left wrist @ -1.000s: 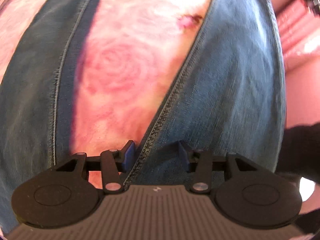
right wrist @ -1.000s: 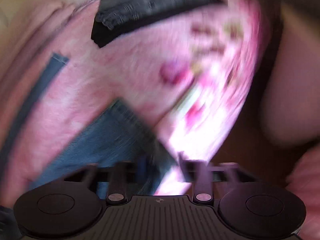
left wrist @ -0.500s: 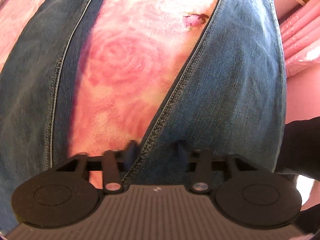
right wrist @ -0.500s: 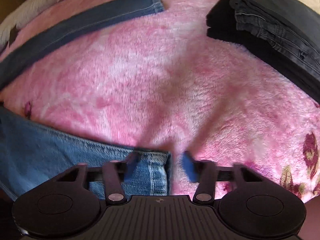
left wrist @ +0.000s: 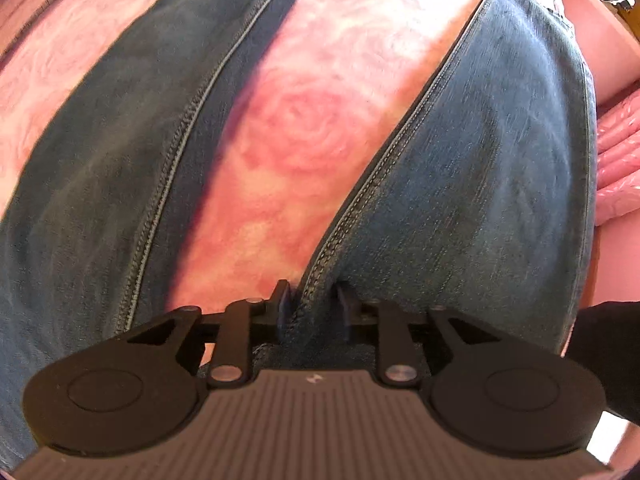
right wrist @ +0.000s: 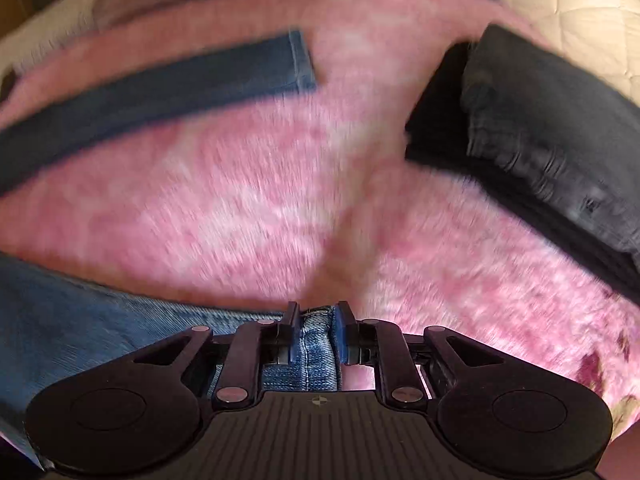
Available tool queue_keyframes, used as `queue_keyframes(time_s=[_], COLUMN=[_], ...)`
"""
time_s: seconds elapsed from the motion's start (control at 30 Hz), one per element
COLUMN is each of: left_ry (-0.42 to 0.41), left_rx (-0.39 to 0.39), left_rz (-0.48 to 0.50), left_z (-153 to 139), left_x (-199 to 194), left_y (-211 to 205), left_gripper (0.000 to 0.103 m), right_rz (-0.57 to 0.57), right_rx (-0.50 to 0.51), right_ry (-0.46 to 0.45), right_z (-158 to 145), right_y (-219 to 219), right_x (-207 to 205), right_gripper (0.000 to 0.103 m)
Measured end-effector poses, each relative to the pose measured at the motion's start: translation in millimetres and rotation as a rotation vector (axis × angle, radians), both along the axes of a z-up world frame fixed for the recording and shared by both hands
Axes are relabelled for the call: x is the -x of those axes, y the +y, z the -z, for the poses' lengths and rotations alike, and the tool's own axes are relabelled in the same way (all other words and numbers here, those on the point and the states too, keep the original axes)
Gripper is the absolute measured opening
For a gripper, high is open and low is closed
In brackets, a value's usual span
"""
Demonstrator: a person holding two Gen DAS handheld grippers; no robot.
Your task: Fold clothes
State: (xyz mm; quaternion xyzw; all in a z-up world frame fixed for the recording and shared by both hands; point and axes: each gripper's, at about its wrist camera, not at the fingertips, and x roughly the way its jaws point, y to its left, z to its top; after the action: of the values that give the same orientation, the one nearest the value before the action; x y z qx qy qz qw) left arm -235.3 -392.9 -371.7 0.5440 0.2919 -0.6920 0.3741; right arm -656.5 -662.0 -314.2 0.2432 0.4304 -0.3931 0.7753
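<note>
The right hand-held gripper (right wrist: 314, 330) is clamped on the hem end of one leg of the blue jeans (right wrist: 100, 332), the denim bunched between narrow jaws. The left hand-held gripper (left wrist: 312, 308) is drawn in around the inner seam of that same leg, up near where the two legs split; it looks pinched on the cloth, though the contact itself is half hidden by the fabric.

The jeans are spread out flat with legs apart in a V, pink showing between them. The other leg (right wrist: 160, 84) lies well apart, further up in the right wrist view, hem facing right.

Step in hand, as a guess: one leg is gripped at both ends, which fits it being carried across onto the other leg for a lengthwise fold. For that, both ends would need to be lifted together and kept taut so seams line up. The right view is smeared, so something is moving.

Everything is laid on a fuzzy pink blanket (right wrist: 260, 200) with a rose pattern, likely a bed, with quilted cream bedding (right wrist: 580, 8) at the far edge. A folded pile of dark jeans (right wrist: 540, 120) sits off to the right on the blanket. A dark sleeve (left wrist: 608, 352) can be seen at the edge.
</note>
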Motion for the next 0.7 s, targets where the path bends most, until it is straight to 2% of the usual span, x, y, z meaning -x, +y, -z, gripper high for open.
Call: queue_keyframes(time_s=[0.07,0.1,0.17,0.27,0.37,0.43,0.47,0.6,0.63,0.7], left_ry=[-0.006,-0.006,-0.011,-0.044,-0.087,-0.099,-0.101,-0.114,-0.118,-0.129], left_rx=[0.037,0.048,0.047,0.002,-0.061,-0.088,-0.088,-0.095,-0.094,-0.078], left_rz=[-0.056,-0.09,-0.152,-0.231,-0.293,-0.322,-0.332,-0.381,-0.4,-0.45], left_z=[-13.3,-19.4,-26.8,-21.1,-4.8,2.6,2.0,-5.7,-8.5,-17.1], left_x=[-5.9,-11.0,-22.6,-39.5,-54.5,-63.7,-66.8,-78.4,-81.9,-93.3], left_y=[10.0,18.3,37.5,67.9,93.9,109.2,115.2,133.3,138.1,150.7], left_gripper=[0.031,0.032,0.033,0.035,0.035,0.037,0.038,0.04,0.04,0.04], right_rz=[0.018,0.027,0.045,0.06,0.001,0.015,0.04,0.105,0.095,0.067], right_rx=[0.025,0.038,0.063,0.08,-0.028,-0.119,-0.13,-0.164,-0.162,-0.158], right_ry=[0.005,0.008,0.013,0.0,-0.018,0.023,0.025,0.094,0.114,0.098], right_z=[-1.7,-2.5,-4.1,-4.2,22.3,46.7,52.0,43.5,39.0,28.4], right_y=[7.1,10.6,17.7,34.1,70.5,86.5,92.5,97.1,97.9,98.5], right_x=[-4.2,-6.3,-10.5,-18.8,-38.1,-43.2,-42.5,-50.0,-55.6,-67.2], right_gripper=[0.039,0.04,0.04,0.04,0.04,0.04,0.041,0.043,0.042,0.043])
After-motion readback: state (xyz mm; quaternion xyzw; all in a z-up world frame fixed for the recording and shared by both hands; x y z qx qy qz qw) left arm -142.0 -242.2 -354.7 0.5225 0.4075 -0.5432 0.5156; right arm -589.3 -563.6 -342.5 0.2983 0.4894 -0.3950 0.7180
